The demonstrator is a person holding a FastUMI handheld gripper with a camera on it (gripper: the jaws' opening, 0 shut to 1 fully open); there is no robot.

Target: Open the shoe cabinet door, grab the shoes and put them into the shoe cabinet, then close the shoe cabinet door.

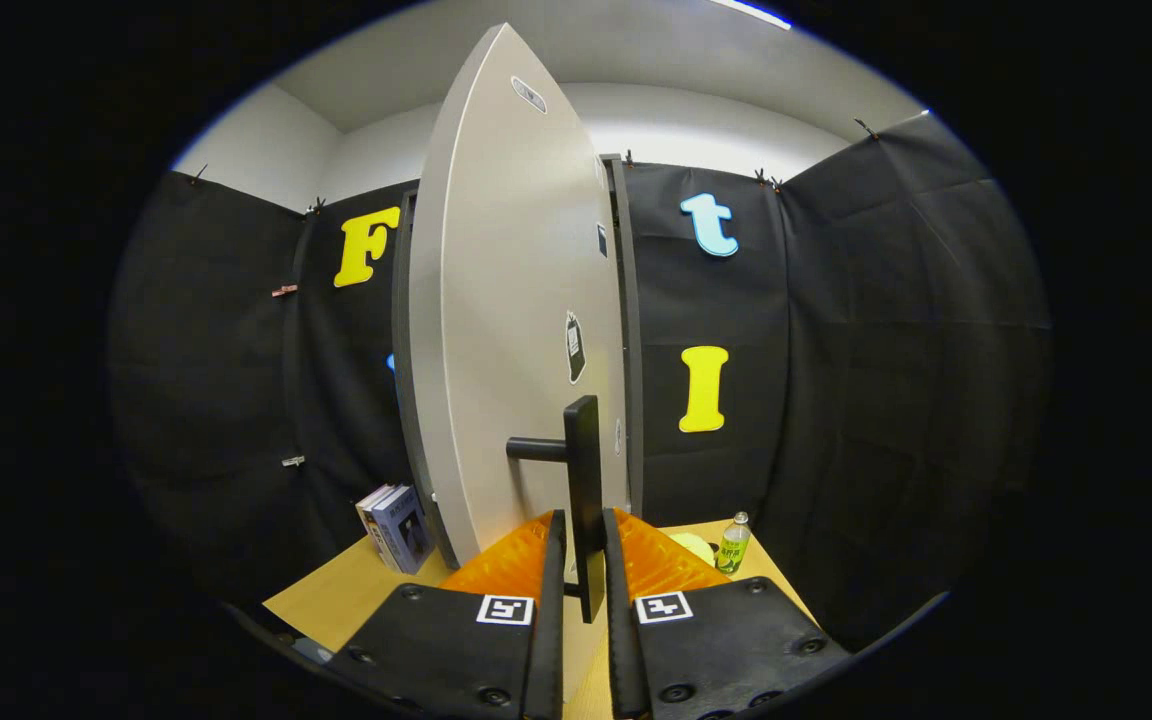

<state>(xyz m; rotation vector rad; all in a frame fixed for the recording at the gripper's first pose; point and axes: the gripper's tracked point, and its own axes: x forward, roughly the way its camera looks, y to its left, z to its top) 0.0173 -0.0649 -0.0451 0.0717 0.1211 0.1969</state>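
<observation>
A tall grey cabinet door (506, 330) stands swung out toward me, seen nearly edge-on, with the dark cabinet frame (628, 340) behind its right side. A black bar handle (581, 470) sticks out from the door on a short stem. My gripper (583, 555) has its two fingers (554, 570) closed in around the lower part of that handle, one on each side, touching it. The inside of the cabinet is hidden behind the door.
The cabinet stands on a light wooden table (356, 590). A few books (396, 525) lean just left of the door's foot. A small green bottle (733, 545) and a pale round object (693, 545) sit to the right of the fingers.
</observation>
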